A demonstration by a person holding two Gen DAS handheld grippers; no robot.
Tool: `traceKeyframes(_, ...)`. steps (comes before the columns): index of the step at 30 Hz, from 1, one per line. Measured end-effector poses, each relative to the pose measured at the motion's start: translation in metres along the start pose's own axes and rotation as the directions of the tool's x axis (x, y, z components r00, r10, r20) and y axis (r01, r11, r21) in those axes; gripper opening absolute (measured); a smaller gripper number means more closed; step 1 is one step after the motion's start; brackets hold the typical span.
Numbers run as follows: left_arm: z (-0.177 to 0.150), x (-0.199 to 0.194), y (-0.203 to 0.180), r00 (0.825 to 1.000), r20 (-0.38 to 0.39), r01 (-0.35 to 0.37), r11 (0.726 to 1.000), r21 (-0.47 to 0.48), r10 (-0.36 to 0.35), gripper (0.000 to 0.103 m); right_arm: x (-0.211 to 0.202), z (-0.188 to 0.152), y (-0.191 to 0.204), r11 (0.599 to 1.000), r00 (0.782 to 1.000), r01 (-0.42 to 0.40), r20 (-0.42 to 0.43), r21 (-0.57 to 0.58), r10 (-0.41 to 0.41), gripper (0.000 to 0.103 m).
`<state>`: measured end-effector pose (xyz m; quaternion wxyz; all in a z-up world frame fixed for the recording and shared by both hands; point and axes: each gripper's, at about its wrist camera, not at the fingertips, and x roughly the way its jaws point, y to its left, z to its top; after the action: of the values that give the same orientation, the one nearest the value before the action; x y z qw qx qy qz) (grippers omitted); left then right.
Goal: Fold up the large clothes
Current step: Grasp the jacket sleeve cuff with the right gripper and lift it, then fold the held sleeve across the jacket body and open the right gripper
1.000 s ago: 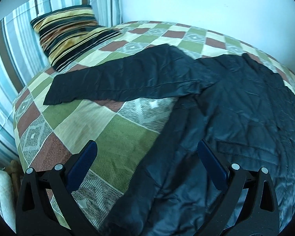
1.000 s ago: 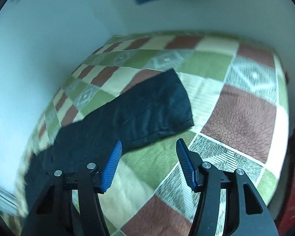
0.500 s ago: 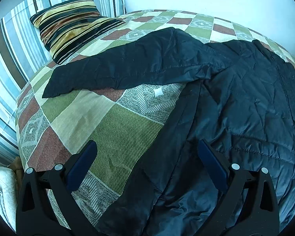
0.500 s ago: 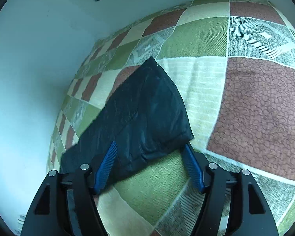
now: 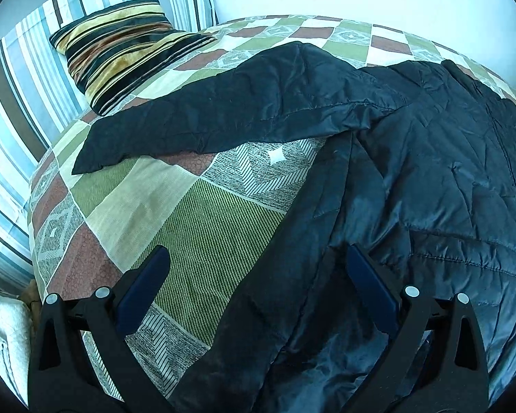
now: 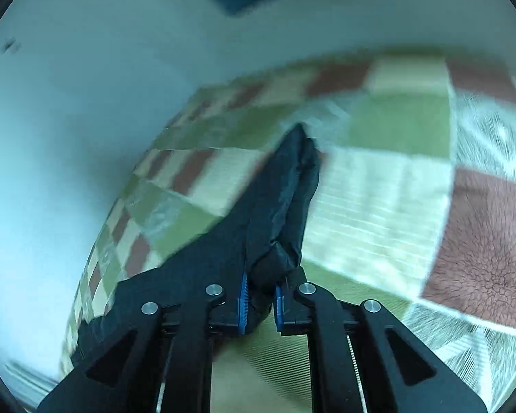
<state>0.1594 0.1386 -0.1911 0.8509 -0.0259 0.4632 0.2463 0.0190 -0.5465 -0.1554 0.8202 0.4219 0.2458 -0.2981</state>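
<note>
A dark quilted jacket (image 5: 447, 179) lies spread on a checked bedspread (image 5: 203, 220), one sleeve (image 5: 240, 110) stretched out towards the pillow. My left gripper (image 5: 258, 251) hangs open just above the jacket's near side edge, its right finger over the fabric and its left finger over bare bedspread. In the right wrist view the other sleeve (image 6: 275, 206) is bunched and pulled up from the bedspread (image 6: 378, 199). My right gripper (image 6: 260, 285) is closing, and its blue pads pinch the cuff end of that sleeve.
A striped pillow (image 5: 120, 51) leans on a striped headboard cover (image 5: 13, 110) at the far left. A pale wall (image 6: 68, 120) runs along the bed's far side. Something white (image 5: 0, 337) lies beside the bed at the lower left.
My right gripper moved forward over the sleeve's cuff and its jaws came together on it, bunching the fabric. My left gripper sank a little closer to the jacket's edge.
</note>
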Motion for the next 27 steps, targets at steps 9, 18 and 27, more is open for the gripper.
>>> traceKeyframes(9,-0.003,0.001,0.006,1.000,-0.001,0.024,1.000,-0.009,-0.024,0.101,-0.024,-0.053,0.179,0.917,0.978,-0.204,-0.031,-0.343,0.206,0.011)
traceKeyframes(18,-0.007,0.003,0.009,0.999,0.008,0.051,0.999,-0.018,-0.051,0.101,-0.009,-0.185,0.316,0.755,0.923,-0.383,-0.244,-0.531,0.297,0.011)
traceKeyframes(27,-0.008,0.010,0.015,0.995,-0.001,0.096,0.994,-0.048,-0.096,0.101,0.005,-0.302,0.390,0.603,0.857,-0.508,-0.432,-0.615,0.282,0.011)
